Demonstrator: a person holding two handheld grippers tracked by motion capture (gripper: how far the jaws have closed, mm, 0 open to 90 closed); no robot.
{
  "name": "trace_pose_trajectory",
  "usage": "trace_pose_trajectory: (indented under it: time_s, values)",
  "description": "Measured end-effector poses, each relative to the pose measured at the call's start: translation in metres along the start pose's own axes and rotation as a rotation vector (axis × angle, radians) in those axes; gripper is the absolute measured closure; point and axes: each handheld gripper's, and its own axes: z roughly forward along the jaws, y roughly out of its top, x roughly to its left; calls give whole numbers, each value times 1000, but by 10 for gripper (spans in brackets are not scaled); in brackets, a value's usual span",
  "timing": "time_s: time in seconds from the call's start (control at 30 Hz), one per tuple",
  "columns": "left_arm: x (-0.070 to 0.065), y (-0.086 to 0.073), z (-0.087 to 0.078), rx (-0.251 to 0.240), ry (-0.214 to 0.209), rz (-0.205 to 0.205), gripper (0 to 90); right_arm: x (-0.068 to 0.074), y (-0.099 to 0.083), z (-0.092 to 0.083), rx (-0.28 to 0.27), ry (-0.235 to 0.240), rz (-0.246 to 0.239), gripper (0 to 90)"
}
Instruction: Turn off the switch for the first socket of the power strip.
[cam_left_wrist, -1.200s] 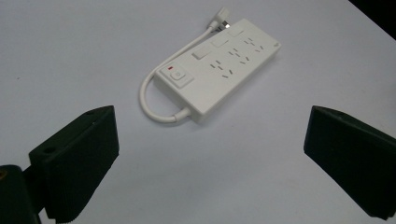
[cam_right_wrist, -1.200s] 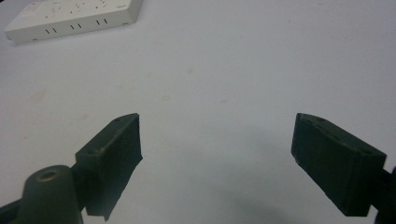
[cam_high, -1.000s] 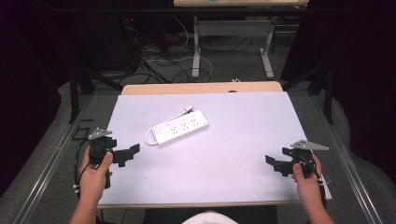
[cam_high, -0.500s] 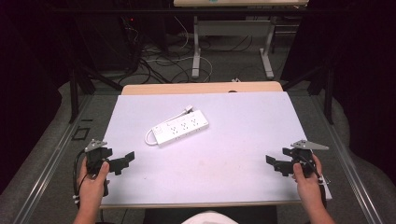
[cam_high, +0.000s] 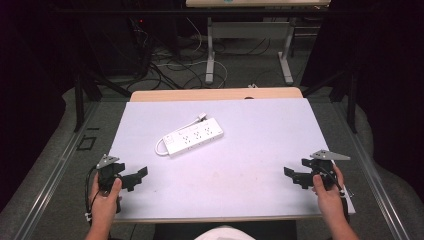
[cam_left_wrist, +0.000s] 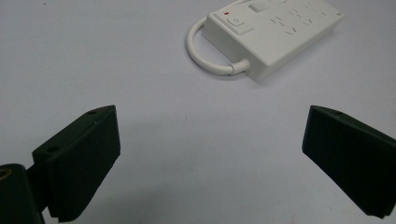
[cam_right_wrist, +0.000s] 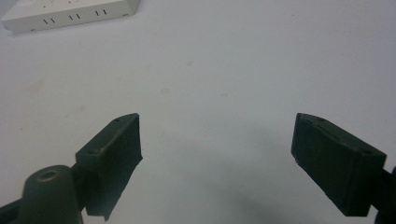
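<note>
A white power strip (cam_high: 192, 136) with a short looped cord lies flat at the centre-left of the white table (cam_high: 260, 135). My left gripper (cam_high: 136, 178) hovers near the table's front left corner, open and holding nothing. In the left gripper view the strip (cam_left_wrist: 275, 32) lies ahead and to the right of the wide-apart jaws of my left gripper (cam_left_wrist: 210, 135). My right gripper (cam_high: 294, 176) is near the front right edge, open, with nothing between its jaws. In the right gripper view my right gripper (cam_right_wrist: 217, 126) faces bare tabletop, and the strip's end (cam_right_wrist: 70, 14) shows at the top left.
A wooden strip (cam_high: 215, 94) runs along the table's far edge. Beyond it are cables (cam_high: 170, 62) on the floor and another table's legs (cam_high: 210, 50). Dark metal frame posts (cam_high: 78, 100) stand at both sides of the table.
My left gripper has drawn back toward the table's near edge, away from the power strip. The right gripper and the strip have stayed put.
</note>
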Motion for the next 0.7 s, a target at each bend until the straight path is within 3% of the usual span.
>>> trace_pose_trajectory:
  time_s: [0.7]
  values:
    - [-4, -3, 8, 18, -6, 25, 47, 0, -1, 3, 13, 7, 4, 153]
